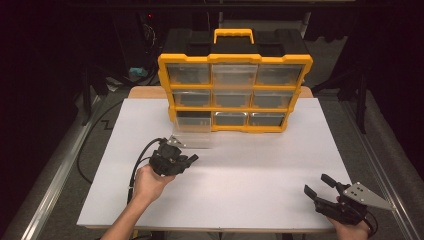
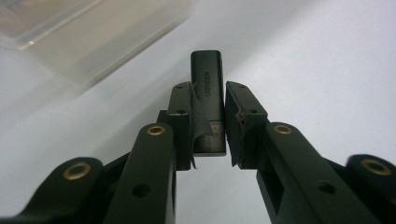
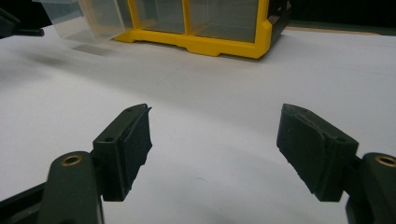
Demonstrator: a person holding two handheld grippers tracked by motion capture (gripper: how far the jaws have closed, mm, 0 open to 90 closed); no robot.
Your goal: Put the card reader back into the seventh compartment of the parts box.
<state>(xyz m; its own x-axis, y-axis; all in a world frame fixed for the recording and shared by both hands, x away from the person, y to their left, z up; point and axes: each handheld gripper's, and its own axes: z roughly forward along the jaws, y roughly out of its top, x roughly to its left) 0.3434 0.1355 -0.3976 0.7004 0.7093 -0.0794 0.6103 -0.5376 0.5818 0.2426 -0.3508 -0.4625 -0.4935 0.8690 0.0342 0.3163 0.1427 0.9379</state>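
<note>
1. The left gripper (image 2: pixel 208 126) pinches a small black adapter (image 2: pixel 207 88) between its two pads; the adapter stands lengthwise between the jaws, its rounded end poking out past the fingertips, with faint lettering along its side.
2. In the high view the left gripper (image 1: pixel 192 159) sits over the left half of the white worktop (image 1: pixel 260 180), just in front of a clear drawer (image 1: pixel 192 134) that is pulled out of the bottom-left slot of the organiser.
3. The yellow-and-black organiser (image 1: pixel 235 92) stands upright at the far edge of the worktop, with three rows of three clear drawers and a yellow handle on top.
4. In the left gripper view the clear drawer (image 2: pixel 88 32) lies blurred beyond the adapter, toward the upper left.
5. The right gripper (image 1: pixel 316 184) rests near the worktop's near right corner, well apart from the organiser; its jaws are spread wide with nothing between them.
6. The right gripper view looks across bare worktop toward the organiser's base (image 3: pixel 201 42).
</note>
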